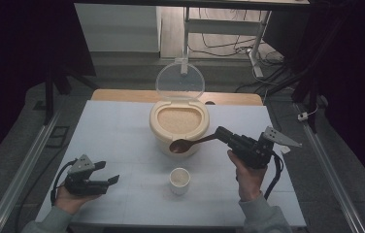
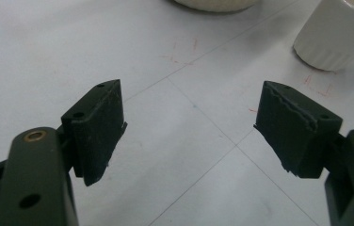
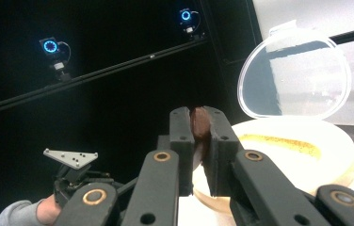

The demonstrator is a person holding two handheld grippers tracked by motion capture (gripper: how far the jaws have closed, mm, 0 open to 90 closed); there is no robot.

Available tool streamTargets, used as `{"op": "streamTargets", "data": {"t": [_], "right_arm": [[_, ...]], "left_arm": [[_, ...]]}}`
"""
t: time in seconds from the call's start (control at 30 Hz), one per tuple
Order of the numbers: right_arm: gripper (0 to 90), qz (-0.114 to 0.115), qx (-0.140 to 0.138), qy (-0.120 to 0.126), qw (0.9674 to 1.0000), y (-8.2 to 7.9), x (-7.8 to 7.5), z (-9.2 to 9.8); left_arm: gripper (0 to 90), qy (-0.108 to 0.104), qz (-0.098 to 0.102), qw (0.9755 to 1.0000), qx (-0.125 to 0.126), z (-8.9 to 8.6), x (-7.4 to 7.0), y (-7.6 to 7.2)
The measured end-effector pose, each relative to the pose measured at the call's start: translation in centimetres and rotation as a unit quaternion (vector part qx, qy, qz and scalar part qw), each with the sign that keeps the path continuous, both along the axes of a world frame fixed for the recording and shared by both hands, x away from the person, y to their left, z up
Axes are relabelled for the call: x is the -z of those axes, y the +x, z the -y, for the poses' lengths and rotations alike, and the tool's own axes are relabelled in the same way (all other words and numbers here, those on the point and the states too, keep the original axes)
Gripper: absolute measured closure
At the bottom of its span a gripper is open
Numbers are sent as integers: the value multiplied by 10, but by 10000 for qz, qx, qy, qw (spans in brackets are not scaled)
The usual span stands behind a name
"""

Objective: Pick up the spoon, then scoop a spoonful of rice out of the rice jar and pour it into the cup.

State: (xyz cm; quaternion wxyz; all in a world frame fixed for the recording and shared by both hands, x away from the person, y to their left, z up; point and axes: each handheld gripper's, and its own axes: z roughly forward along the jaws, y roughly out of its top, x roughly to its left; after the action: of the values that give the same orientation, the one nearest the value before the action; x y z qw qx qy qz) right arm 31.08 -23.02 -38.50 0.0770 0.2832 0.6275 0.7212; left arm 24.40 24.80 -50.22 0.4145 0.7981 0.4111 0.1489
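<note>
A cream tub (image 1: 157,127) of pale grain stands at mid-table with its clear lid (image 1: 180,81) swung up behind it. My right gripper (image 1: 223,134) is shut on the handle of a brown spoon (image 1: 190,143), and the spoon's bowl hovers at the tub's front rim. In the right gripper view the handle end (image 3: 199,121) is pinched between the jaws, with the tub (image 3: 307,153) and lid (image 3: 295,77) beyond. A small white cup (image 1: 179,180) stands in front of the tub. My left gripper (image 1: 107,172) rests low at the front left, open with nothing between its jaws (image 2: 189,122); the cup (image 2: 337,33) lies ahead to its right.
The white table top (image 1: 122,136) carries thin grid lines and small red marks. Metal rails run along both sides (image 1: 30,160). A desk frame and cables stand on the floor behind (image 1: 229,43). In the right gripper view the other hand's gripper (image 3: 71,174) shows low left against a dark wall.
</note>
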Motion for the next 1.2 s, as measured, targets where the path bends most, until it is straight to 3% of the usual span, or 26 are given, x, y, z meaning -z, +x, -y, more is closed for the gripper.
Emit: {"op": "streamTargets", "data": {"t": [0.47,0.73,0.93,1.07,1.2], "right_arm": [[827,156,182,193,9995,4,-11,6],[827,185,489,170,9985,19,-17,7],[827,163,831,12,9964,36,-24,9],[827,181,1090,-234,9936,48,-32,6],[827,193,1202,-356,9919,53,-37,4]], "left_arm": [[239,27,-72,10000,-15,1,2,1],[238,28,-94,9999,31,2,3,2],[238,34,-116,9999,50,3,4,3],[238,29,-120,9999,59,3,4,3],[238,43,-123,9999,77,3,4,3]]}}
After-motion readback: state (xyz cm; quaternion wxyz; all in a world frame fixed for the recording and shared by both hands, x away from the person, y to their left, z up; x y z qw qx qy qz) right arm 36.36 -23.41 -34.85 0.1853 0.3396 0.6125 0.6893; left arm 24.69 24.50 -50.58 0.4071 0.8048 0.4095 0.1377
